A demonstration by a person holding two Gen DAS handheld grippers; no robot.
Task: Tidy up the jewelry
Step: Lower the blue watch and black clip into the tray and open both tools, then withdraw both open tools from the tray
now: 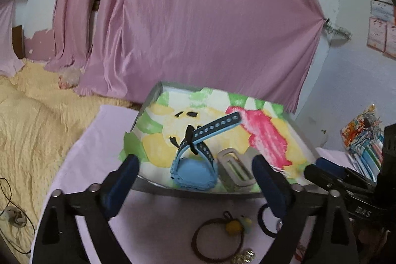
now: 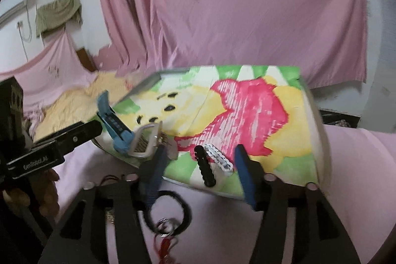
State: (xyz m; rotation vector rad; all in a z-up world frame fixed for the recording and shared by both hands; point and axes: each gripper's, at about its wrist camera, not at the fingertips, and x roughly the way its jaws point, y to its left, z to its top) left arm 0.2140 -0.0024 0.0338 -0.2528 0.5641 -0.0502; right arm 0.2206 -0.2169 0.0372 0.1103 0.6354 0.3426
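Note:
A metal tray point(image 1: 146, 186) lined with a painted paper sheet rests on pink cloth. Inside it near the front lie a blue watch point(image 1: 195, 172) with a dotted strap and a grey clip point(image 1: 235, 170). My left gripper point(image 1: 195, 160) stands wide open just before the tray, fingers either side of the watch and clear of it. In the right wrist view a black beaded piece point(image 2: 205, 170) and a white one point(image 2: 220, 157) lie on the tray's front corner. My right gripper point(image 2: 200, 151) is open around them, its pads apart from both.
On the cloth before the tray lie a brown hair tie point(image 1: 217, 239) with a yellow pompom, a black hair tie point(image 1: 267, 222) and a gold chain point(image 1: 245, 256). A ring with a red tassel point(image 2: 165, 234) lies below my right gripper. A yellow blanket point(image 1: 29, 120) spreads to the left.

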